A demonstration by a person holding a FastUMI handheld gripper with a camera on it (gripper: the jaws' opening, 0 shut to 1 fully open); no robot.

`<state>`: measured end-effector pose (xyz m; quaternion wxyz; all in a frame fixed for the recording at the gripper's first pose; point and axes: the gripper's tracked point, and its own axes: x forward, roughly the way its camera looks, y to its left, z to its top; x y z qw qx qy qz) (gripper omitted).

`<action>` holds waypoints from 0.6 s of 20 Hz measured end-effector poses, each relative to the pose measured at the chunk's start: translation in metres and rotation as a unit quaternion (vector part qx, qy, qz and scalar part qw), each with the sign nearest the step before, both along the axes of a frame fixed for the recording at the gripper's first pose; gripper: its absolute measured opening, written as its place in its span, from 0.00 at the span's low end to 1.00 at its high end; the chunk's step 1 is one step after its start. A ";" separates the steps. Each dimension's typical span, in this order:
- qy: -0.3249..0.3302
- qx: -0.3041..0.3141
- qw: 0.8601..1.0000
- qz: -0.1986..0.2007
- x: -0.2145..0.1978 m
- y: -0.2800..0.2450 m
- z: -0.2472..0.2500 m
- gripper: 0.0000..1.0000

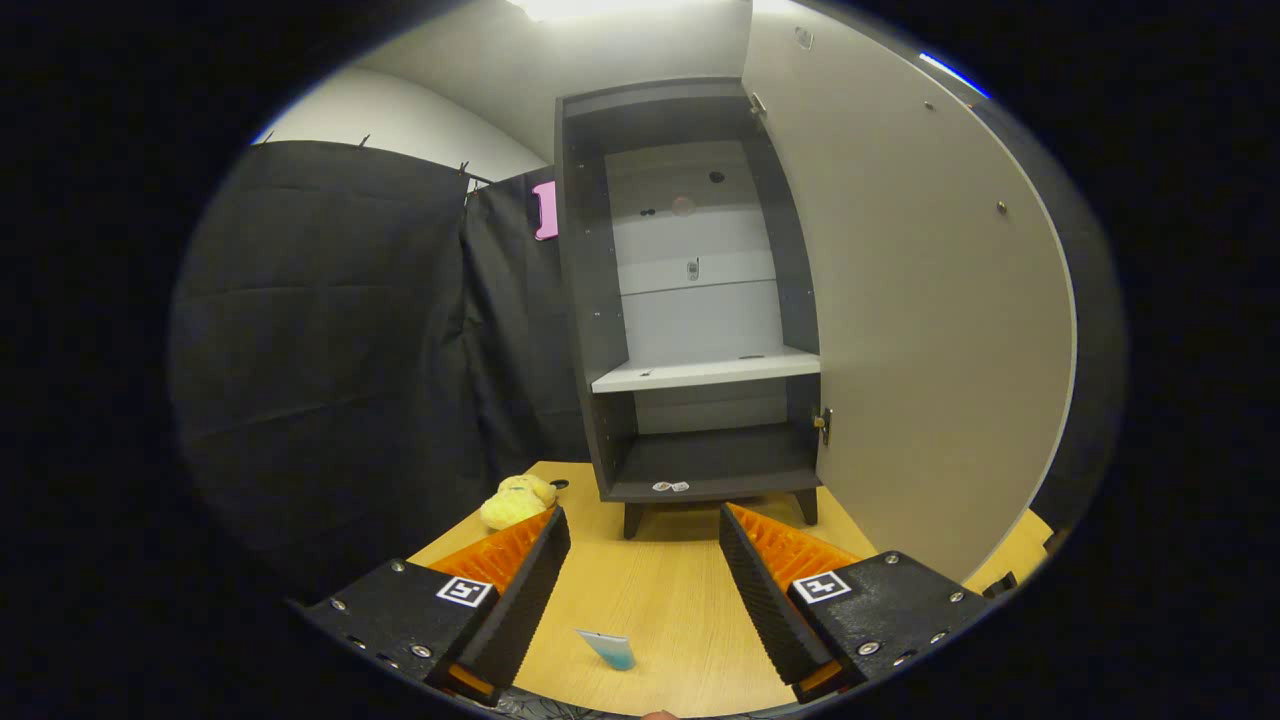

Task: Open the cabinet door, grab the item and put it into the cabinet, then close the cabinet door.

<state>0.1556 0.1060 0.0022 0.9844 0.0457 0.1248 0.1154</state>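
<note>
Door (930, 330) is open, swung wide to the right of the frame, so step one looks done. You're at the grab step now.

Hand-held gripper (645, 530) has its fingers spread apart, nothing between them but bare counter (670, 590). It points straight at the cabinet (690, 300), centre frame.

The item is most likely the yellow toy (517, 500). It sits on the counter at lower left of centre, just beyond the left finger's tip and left of the cabinet's foot, apart from both as far as I can tell. It's off your line.

Also a small teal piece (608, 648) lies on the counter low in the frame, between the fingers near their base. Can't tell what it is; could be the item instead, so check.

Next move, my read: swing left and drop toward the toy so it sits between the fingers, then close on it. It looks soft, so squeeze mid-body.

Inside the cabinet: white shelf (705, 372) mid-height, dark bottom deck below. Both look free for the drop-off.
</note>
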 end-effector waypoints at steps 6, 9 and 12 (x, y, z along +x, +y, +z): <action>0.059 -0.008 0.998 0.011 -0.015 0.009 -0.032 0.93; 0.087 -0.012 0.996 0.015 -0.023 0.012 -0.044 0.93; 0.116 -0.019 0.993 0.020 -0.029 0.015 -0.057 0.93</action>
